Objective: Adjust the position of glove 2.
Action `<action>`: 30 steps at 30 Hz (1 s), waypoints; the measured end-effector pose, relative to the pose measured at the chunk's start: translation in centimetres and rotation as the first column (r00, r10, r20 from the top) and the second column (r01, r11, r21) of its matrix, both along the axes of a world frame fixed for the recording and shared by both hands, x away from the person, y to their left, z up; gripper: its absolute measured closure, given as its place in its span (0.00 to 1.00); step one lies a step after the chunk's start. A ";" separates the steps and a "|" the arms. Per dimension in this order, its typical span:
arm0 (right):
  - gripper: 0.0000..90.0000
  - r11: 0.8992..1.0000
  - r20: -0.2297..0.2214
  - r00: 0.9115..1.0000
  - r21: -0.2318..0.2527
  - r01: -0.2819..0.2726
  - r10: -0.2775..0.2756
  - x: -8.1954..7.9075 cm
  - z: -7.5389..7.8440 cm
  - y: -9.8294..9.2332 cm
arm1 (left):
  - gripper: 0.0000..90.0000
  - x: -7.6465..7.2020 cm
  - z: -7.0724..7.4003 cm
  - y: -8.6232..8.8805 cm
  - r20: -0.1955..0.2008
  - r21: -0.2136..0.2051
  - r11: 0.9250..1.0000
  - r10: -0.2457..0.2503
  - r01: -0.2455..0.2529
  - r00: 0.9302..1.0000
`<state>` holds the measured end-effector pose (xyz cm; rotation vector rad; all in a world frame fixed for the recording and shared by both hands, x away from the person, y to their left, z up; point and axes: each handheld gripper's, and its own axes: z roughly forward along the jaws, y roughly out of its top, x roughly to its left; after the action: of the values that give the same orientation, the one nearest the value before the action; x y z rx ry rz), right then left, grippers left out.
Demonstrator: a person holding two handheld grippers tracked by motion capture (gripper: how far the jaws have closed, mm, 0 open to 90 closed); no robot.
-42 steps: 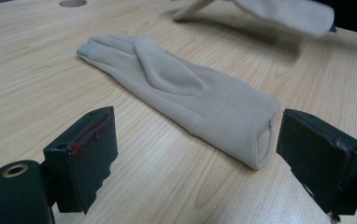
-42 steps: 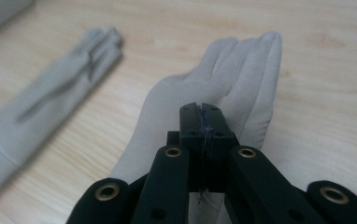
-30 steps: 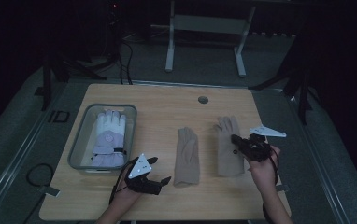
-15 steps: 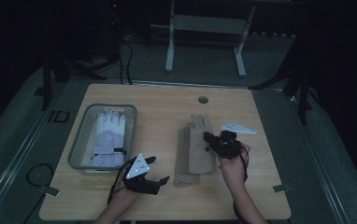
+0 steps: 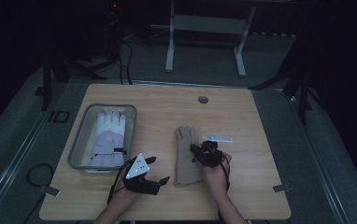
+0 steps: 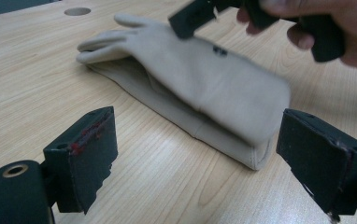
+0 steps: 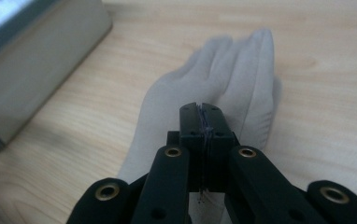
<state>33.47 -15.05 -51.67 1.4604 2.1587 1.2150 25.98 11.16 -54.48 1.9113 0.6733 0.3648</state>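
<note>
At the left side of the wooden table (image 5: 158, 100) a clear plastic bin (image 5: 79, 142) is sitting with a white and lavender winter glove (image 5: 108, 137) lying inside it, fingers pointing toward the far edge. Just in front of the bin's near right corner, the person's left hand (image 5: 123, 198) is holding the left gripper (image 5: 154, 170) low over the bare wood, its fingers (image 6: 89, 154) standing wide apart with nothing between them — through its own camera the gap is framing the cuff end of the gloves.

To the right of that, near the middle of the table, two beige gloves are lying stacked as one pile (image 5: 187, 156), cuffs toward the person and fingertips toward the far edge. In the left gripper view the upper glove (image 6: 214, 86) is resting on the lower glove (image 6: 176, 119), whose edge is peeking out beneath it.

Right of the pile, the right hand (image 5: 216, 175) is holding the right gripper (image 5: 196, 150) over the gloves' right edge, pointing left across them. Its fingers (image 7: 200, 140) are pressed tight together — the right gripper view shows no gap at the tips, and I cannot tell whether any fabric is caught there. Beyond the tips the beige glove's fingers are spreading toward the bin's wall (image 7: 36, 51). A small round hole (image 5: 203, 100) is sitting in the tabletop near the far edge.
</note>
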 end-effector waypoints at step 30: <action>0.12 0.968 0.051 0.967 -0.034 -0.247 0.249 0.7 0.1 -1.4 | 0.13 0.3 0.0 -0.9 -0.091 0.004 0.999 -0.040 0.040 0.995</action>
<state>34.20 -16.46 -51.58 1.1566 2.3643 1.2835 26.32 10.26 -54.48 1.9537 0.6935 0.2559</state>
